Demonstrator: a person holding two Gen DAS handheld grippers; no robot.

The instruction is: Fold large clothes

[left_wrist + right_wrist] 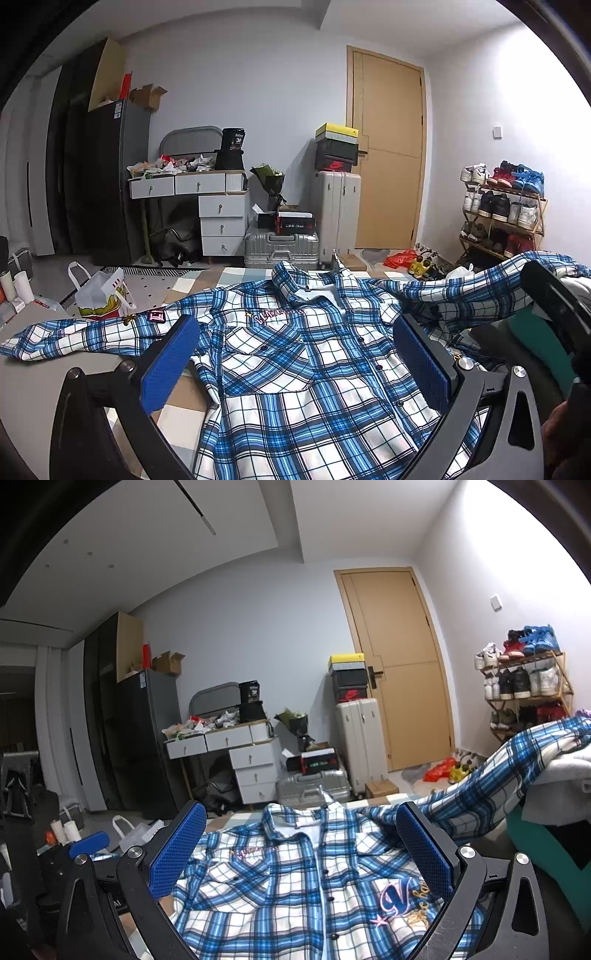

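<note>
- while the blue plaid shirt [303,369] lies spread front-up on the table [44,369], collar away from me, my left tongs [303,354] hang over its chest, spread wide, holding nothing.
- my right tongs [301,849] hang wide apart over the buttoned front, empty.
- one sleeve [517,775] drapes up over a grey pile [561,771] at right.

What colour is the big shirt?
Blue and white plaid shirt; the left wrist view shows it best.
</note>
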